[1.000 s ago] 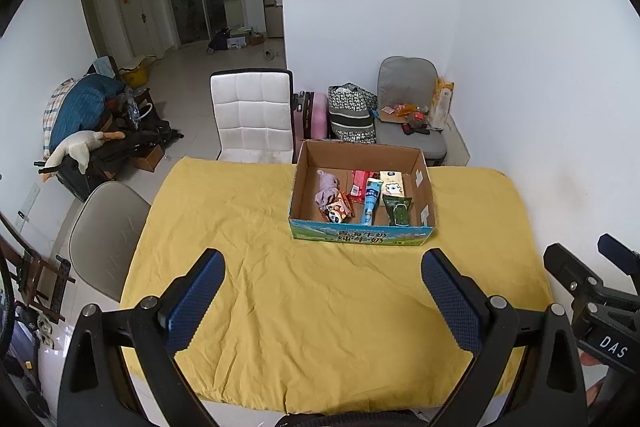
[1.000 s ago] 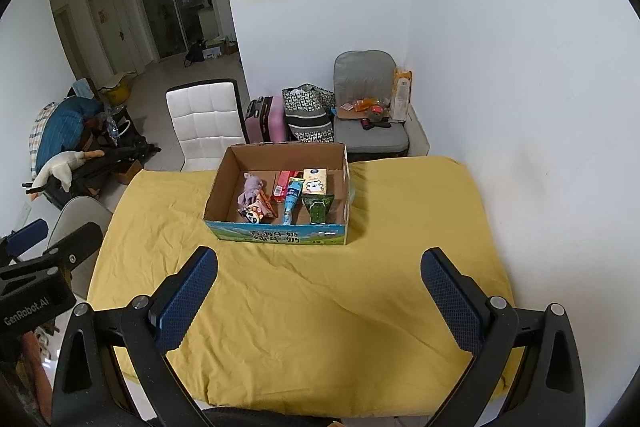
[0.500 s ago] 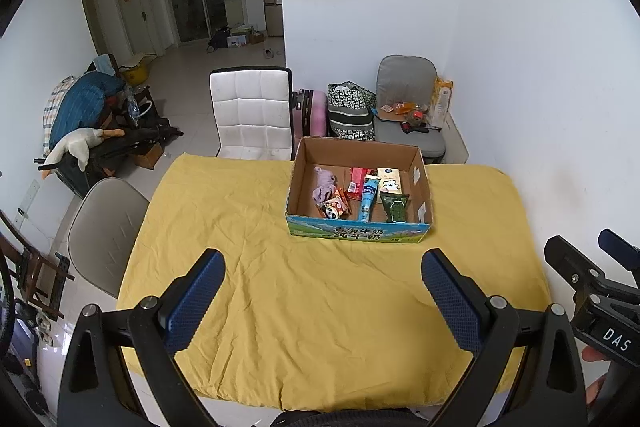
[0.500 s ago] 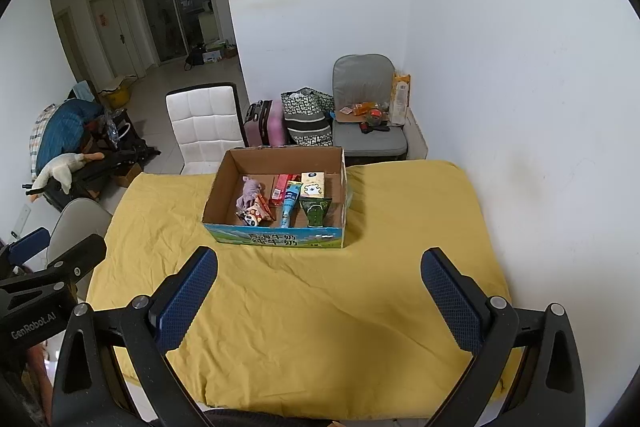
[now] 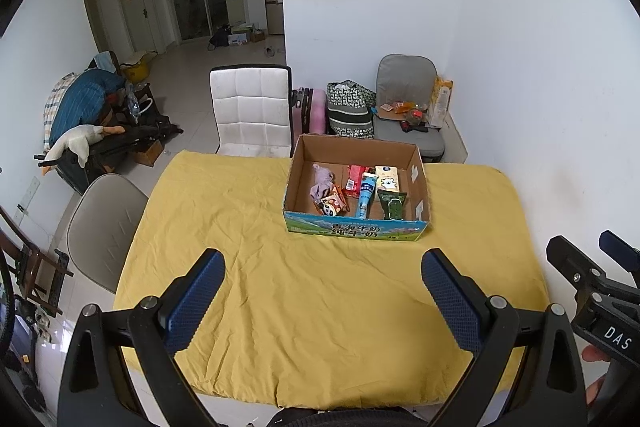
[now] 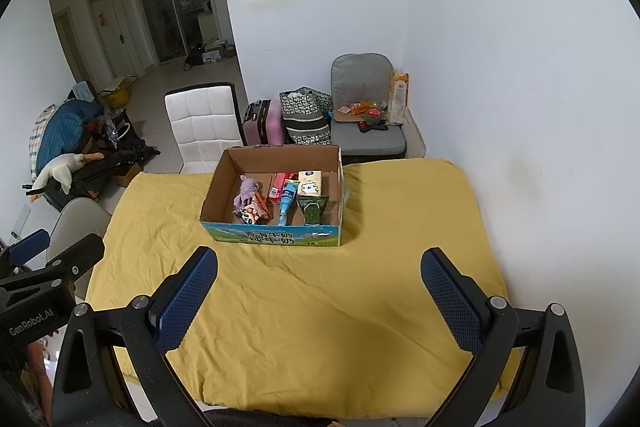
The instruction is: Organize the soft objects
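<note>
An open cardboard box [image 5: 356, 229] [image 6: 272, 237] stands at the far middle of the yellow-covered table [image 5: 280, 287] [image 6: 340, 299]. Inside lie several soft items: a purple cloth toy [image 5: 322, 183] [image 6: 246, 191], a panda snack packet [image 5: 331, 206], a red packet [image 5: 356, 177], a blue tube [image 5: 366, 195] [image 6: 288, 201], a yellow tissue pack [image 5: 387, 179] and a green pouch [image 5: 393, 205] [image 6: 312, 209]. My left gripper [image 5: 323, 269] is open and empty, held above the table's near part. My right gripper [image 6: 319, 265] is open and empty too, and shows at the right edge of the left wrist view [image 5: 592, 291].
A white padded chair [image 5: 252, 111] stands behind the table, a beige chair [image 5: 102, 227] at its left. A grey seat [image 5: 408, 107], bags and a pink suitcase [image 5: 308, 111] sit by the far wall. The white wall runs close along the table's right side.
Both grippers have drawn back and risen slightly, so the box and table look a little farther and more of the table's near edge shows. Jaws stay open.
</note>
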